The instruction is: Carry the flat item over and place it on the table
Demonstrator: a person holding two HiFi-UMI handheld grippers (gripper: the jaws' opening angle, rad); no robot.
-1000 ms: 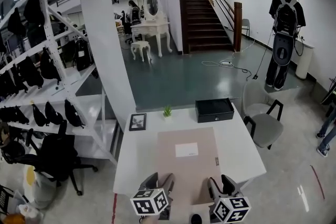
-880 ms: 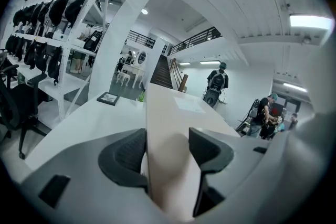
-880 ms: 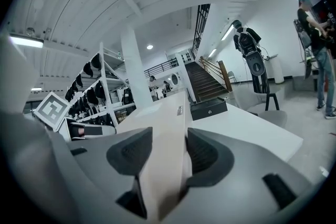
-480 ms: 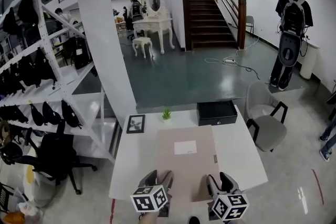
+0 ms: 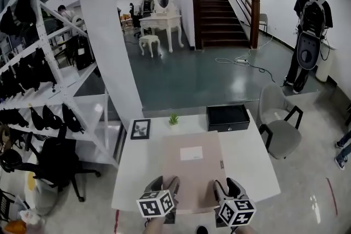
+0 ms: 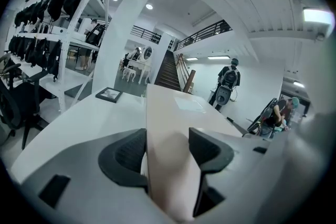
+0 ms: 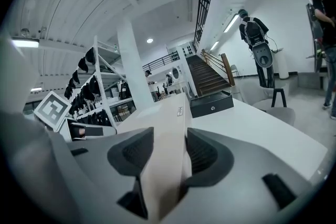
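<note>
So, the left gripper [image 6: 167, 147] is clamped on the near edge of the flat item [image 5: 192, 170], with both pads pressed against its tan sides in the left gripper view. The right gripper [image 7: 169, 152] has the same near edge between its jaws, which are closing, and its pads sit right against the item too. In the head view the two sit side by side at that near edge, left gripper [image 5: 165, 182] and right gripper [image 5: 226, 188], each with its marker cube toward the camera.

The flat item stretches away from both grippers, lying on the white table [image 5: 244, 156] (can't tell if the near edge is fully down or a touch lifted). A white label [image 5: 191, 154] sits on its top, ahead of the jaws.

Past the item's far end, ahead and a bit right of the right gripper, there's a black box [image 5: 227, 117]. Ahead of the left gripper are a small plant [image 5: 174, 118] and, further left, a picture frame [image 5: 141, 129]. Off the table to the right stands a grey chair [image 5: 277, 129], and well beyond it a person [image 5: 310, 30] with a backpack.
</note>
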